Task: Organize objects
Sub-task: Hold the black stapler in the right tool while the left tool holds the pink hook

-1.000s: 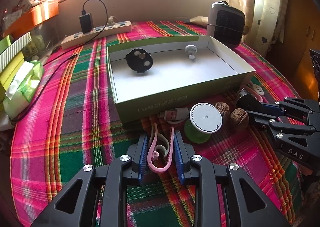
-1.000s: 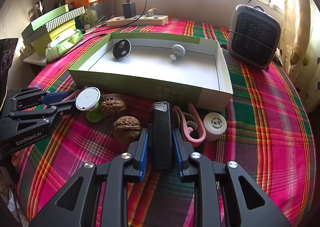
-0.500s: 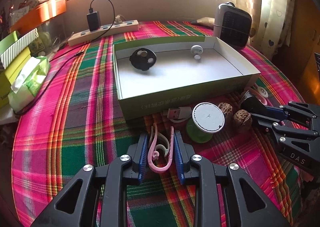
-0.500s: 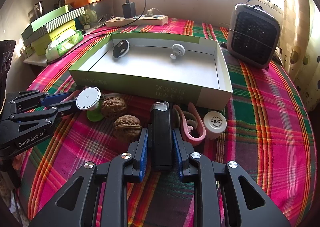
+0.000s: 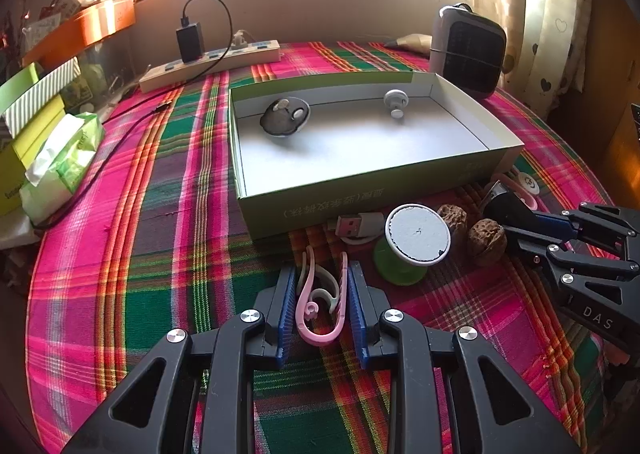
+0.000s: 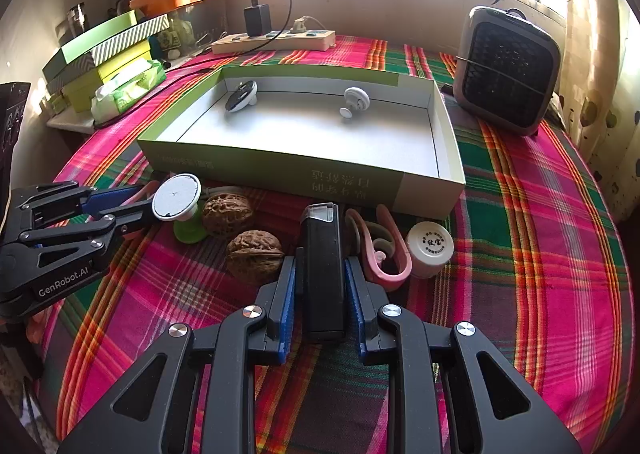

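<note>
On a round desk (image 5: 132, 238) covered in pink and green plaid cloth sits a shallow green cardboard box with a pale grey inside (image 5: 360, 142). Against its far wall rest a dark round disc (image 5: 285, 117) near the far left corner and a small white knob (image 5: 395, 100) toward the far right. Along the box's near wall on the cloth lie a white USB plug (image 5: 354, 225), a white-topped green spool (image 5: 416, 235), two brown walnuts (image 6: 253, 254) and a small white round jar (image 6: 429, 244).

Left hand-held gripper (image 5: 320, 308) is closed narrowly on a pink curved ear hook (image 5: 320, 302), low over the cloth, in front of the box's near left corner. Right hand-held gripper (image 6: 320, 290) clamps a black rectangular lighter-like block (image 6: 322, 270), possibly resting on the cloth, just beside a second pink ear hook (image 6: 380, 250). A grey fan heater (image 6: 508, 70) stands at the desk's far right edge, and a cream power strip (image 6: 276, 40) lies along the far edge.
</note>
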### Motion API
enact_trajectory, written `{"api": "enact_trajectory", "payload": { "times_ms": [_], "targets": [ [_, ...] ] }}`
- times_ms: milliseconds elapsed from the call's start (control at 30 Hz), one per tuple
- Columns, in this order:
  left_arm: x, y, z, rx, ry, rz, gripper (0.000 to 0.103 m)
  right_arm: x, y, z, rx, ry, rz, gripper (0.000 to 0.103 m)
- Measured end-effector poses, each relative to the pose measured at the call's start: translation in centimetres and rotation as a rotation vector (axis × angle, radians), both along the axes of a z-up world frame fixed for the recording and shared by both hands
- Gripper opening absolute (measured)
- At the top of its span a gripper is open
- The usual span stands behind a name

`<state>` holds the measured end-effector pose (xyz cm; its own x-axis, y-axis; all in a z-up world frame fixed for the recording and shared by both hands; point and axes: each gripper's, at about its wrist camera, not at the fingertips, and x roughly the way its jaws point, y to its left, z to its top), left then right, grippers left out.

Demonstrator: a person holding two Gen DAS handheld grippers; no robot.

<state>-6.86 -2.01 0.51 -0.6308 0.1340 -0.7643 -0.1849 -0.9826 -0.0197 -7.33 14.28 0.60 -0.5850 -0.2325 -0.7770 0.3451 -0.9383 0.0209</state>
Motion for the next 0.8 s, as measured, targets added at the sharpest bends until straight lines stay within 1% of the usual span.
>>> {"api": "enact_trajectory", "payload": {
  "times_ms": [800],
  "targets": [
    [0.19,-0.1,0.09,0.019,0.0,0.028,0.022,0.04,0.02,0.05,-0.009,-0.003,-0.012,0.024]
  ]
}}
